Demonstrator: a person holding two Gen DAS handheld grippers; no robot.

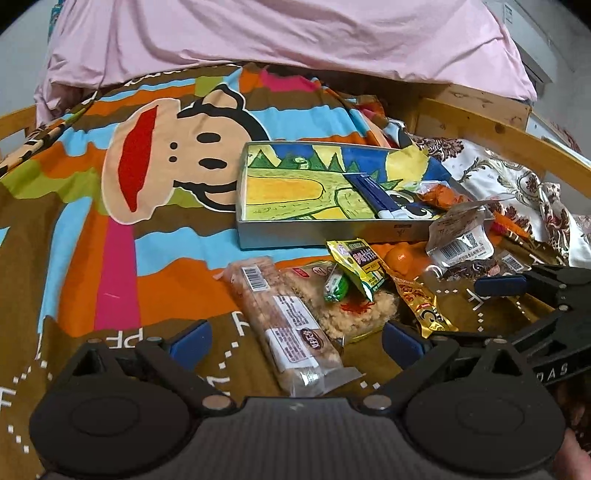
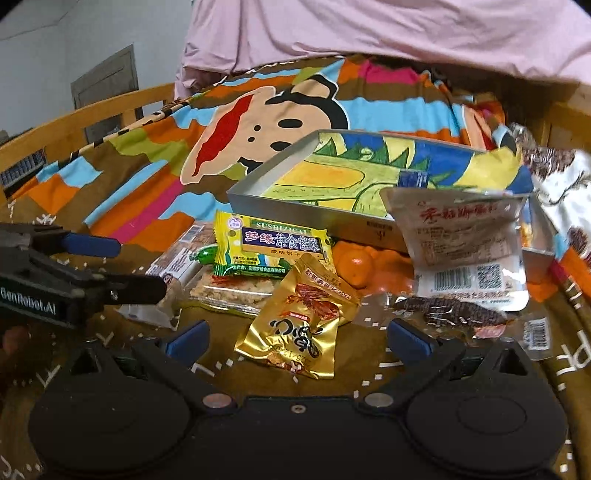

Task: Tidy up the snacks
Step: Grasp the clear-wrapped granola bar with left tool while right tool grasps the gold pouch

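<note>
The bedspread (image 1: 155,206), printed with a cartoon monkey face, covers the working surface, with a pink sheet (image 1: 295,33) bunched along its far side. A shallow metal tray (image 1: 317,236) with a colourful drawing on its floor sits on the bedspread beyond the snack pile; a blue packet (image 1: 373,195) and an orange-filled bag (image 1: 441,195) lie at its right end.

The left gripper (image 1: 295,338) is spread wide, fingers empty, hovering over a long clear-wrapped cereal bar (image 1: 284,321) that lies between its blue pads. The right gripper (image 2: 297,338) is likewise spread wide and empty, with a gold foil packet (image 2: 306,332) lying between its fingers.

Remaining snacks are on the bedspread in front of the tray:
- A clear pack of crumbly cake (image 2: 236,291) lies beside the cereal bar.
- A white pouch (image 2: 465,251) leans against the tray's near wall.
- A yellow-green biscuit packet (image 2: 273,247) rests atop the pile.
- A clear pack with dark contents (image 2: 454,312) lies below the white pouch.
- A mandarin (image 2: 356,266) sits just beside the tray wall.
- A small green-wrapped sausage (image 1: 334,288) lies under the biscuit packet's edge.
</note>
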